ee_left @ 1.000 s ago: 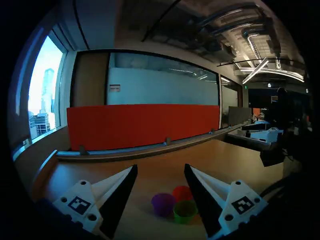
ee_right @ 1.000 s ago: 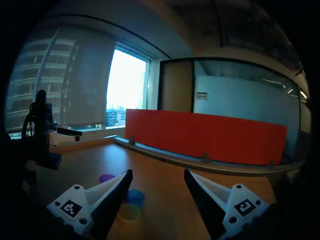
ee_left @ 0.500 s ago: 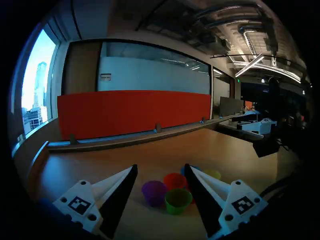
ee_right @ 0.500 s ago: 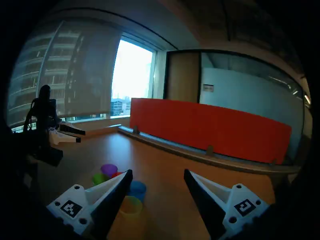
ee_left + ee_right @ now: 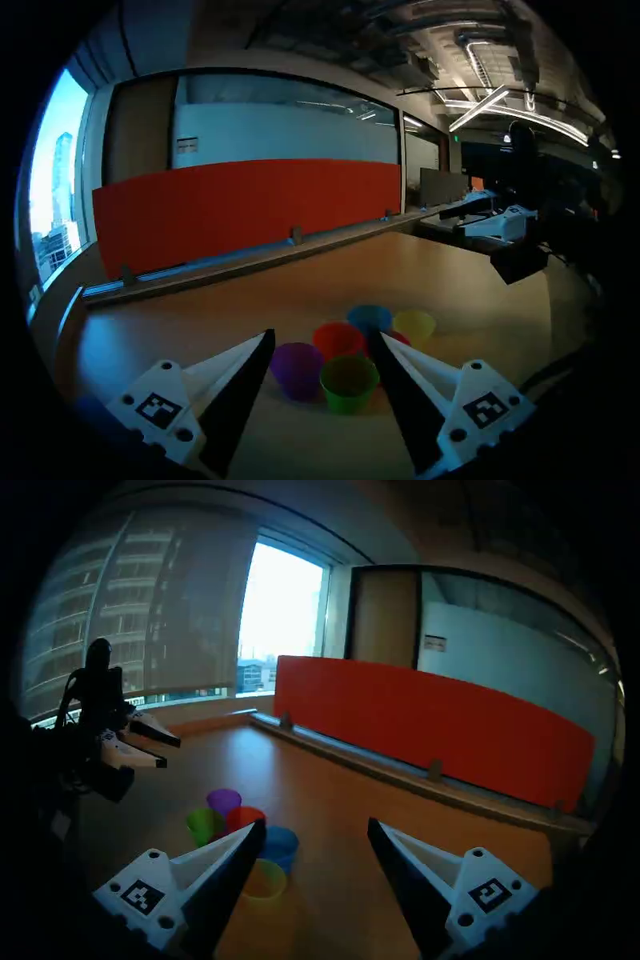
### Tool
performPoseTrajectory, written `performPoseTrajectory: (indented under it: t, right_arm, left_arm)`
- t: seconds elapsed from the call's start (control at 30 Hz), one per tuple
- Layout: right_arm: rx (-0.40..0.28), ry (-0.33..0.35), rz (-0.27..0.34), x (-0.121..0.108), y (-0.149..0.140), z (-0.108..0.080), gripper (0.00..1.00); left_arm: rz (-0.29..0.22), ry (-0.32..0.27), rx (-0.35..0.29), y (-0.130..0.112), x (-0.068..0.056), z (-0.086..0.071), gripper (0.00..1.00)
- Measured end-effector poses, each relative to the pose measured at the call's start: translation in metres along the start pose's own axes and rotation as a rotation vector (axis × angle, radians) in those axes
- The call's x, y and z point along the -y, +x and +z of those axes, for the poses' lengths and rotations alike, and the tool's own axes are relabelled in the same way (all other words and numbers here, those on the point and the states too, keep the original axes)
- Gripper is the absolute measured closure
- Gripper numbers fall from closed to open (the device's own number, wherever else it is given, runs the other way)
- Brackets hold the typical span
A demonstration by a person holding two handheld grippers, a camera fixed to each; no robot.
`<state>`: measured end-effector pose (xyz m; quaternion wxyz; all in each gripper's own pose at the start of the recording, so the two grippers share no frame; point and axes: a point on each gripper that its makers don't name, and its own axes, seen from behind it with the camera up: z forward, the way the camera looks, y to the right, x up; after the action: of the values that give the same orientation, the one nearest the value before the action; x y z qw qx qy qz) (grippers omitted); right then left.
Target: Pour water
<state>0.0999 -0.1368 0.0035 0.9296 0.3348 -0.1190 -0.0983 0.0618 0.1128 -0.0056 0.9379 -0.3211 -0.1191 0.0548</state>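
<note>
Several small plastic cups stand bunched on the wooden desk (image 5: 480, 296). In the left gripper view a purple cup (image 5: 298, 370) and a green cup (image 5: 349, 384) sit nearest, between the fingers. A red cup (image 5: 338, 339), a blue cup (image 5: 370, 318) and a yellow cup (image 5: 414, 326) stand behind. My left gripper (image 5: 320, 332) hovers open above them, holding nothing. In the right gripper view the yellow cup (image 5: 264, 880) and blue cup (image 5: 280, 844) lie beside the left finger, with the red cup (image 5: 244, 819), green cup (image 5: 205, 826) and purple cup (image 5: 224, 802) beyond. My right gripper (image 5: 316, 822) is open and holds nothing.
An orange divider panel (image 5: 240, 204) runs along the desk's far edge, with a metal rail below it. Windows (image 5: 280, 620) lie to one side. The other gripper (image 5: 132, 740) hangs at the left of the right gripper view, and the right one (image 5: 512, 232) shows at the left view's right side.
Both cameras have tipped down and drawn closer to the cups. More cups have come into sight in each view. Both grippers stay open.
</note>
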Motion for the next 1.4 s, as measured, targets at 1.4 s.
performPoseTrajectory:
  t: [1.4]
  right_arm:
    - [0.102,0.064,-0.067,-0.004,-0.025,0.026,0.00]
  left_arm:
    - [0.175,-0.175,0.335,-0.108,-0.038,0.044,0.14]
